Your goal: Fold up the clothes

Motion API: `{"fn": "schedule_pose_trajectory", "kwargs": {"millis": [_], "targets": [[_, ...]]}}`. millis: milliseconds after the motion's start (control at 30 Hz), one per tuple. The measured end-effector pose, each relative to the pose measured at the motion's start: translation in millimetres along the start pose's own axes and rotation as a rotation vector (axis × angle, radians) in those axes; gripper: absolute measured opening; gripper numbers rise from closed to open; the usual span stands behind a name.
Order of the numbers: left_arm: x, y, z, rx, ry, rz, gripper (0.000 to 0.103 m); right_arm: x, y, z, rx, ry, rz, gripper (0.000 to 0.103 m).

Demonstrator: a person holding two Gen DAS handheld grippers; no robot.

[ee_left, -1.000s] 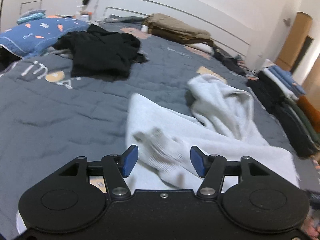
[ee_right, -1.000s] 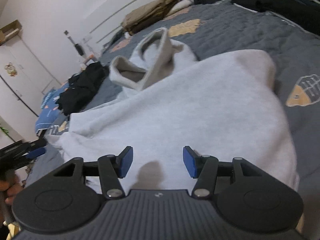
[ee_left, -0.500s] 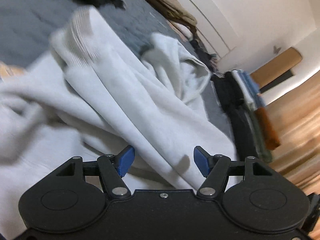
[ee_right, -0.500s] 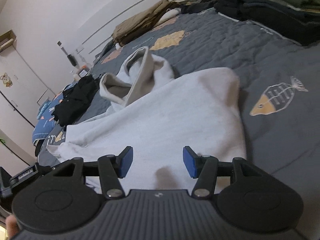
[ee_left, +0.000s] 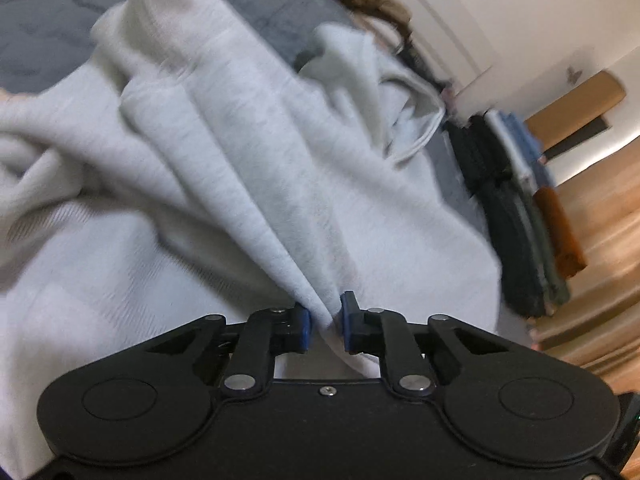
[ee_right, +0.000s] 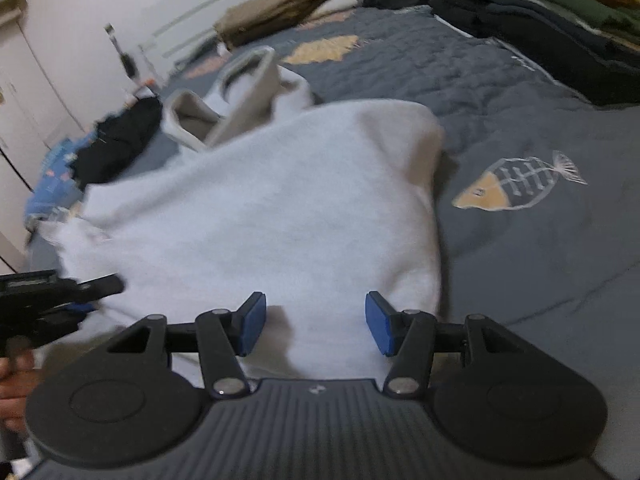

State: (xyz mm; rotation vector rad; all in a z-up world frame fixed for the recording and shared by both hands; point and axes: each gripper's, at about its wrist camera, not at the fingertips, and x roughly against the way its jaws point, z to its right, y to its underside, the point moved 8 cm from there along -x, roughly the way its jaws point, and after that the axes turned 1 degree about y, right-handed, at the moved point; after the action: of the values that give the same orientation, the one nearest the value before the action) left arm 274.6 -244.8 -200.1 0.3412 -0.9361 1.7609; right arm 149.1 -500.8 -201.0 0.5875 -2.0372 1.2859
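While the pale grey hoodie (ee_right: 256,216) lies spread and rumpled across the dark grey quilted bed (ee_right: 520,240), the left gripper (ee_left: 325,322) has a fold of its fabric between its jaws, which are closing; the blue pads (ee_left: 347,320) press the cloth from both sides, and the pinched ridge runs away from them up the garment. The right gripper (ee_right: 316,322) hovers over the near hem of the hoodie with its jaws apart and nothing clamped between them. The hoodie's hood (ee_right: 224,100) stands bunched at the far end of the garment. Beside the hoodie, on its right, a fish-skeleton print (ee_right: 516,184) shows on the quilt. Beyond the hood lie a heap of black clothes (ee_right: 116,140) and a tan garment (ee_right: 280,8) near the wall. Off to the hoodie's right sits a row of folded clothes (ee_left: 520,216), dark, blue and orange. A hand (ee_right: 16,384) shows at the hoodie's left, under the other tool
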Motion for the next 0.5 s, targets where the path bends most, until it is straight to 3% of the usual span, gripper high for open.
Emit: {"fn": "schedule_pose_trajectory", "kwargs": {"millis": [133, 267, 333, 500], "targets": [[3, 5, 3, -0.009, 0.005, 0.011, 0.017, -1, 1, 16, -0.044, 0.06, -0.013, 0.054], [21, -3, 14, -0.041, 0.052, 0.048, 0.031, 0, 1, 35, -0.107, 0.069, -0.015, 0.051], [28, -6, 15, -0.056, 0.051, 0.053, 0.05, 0, 1, 37, -0.108, 0.066, -0.016, 0.051], [34, -15, 1, -0.038, -0.01, 0.067, 0.055, -4, 2, 33, -0.057, 0.095, -0.024, 0.051]]}}
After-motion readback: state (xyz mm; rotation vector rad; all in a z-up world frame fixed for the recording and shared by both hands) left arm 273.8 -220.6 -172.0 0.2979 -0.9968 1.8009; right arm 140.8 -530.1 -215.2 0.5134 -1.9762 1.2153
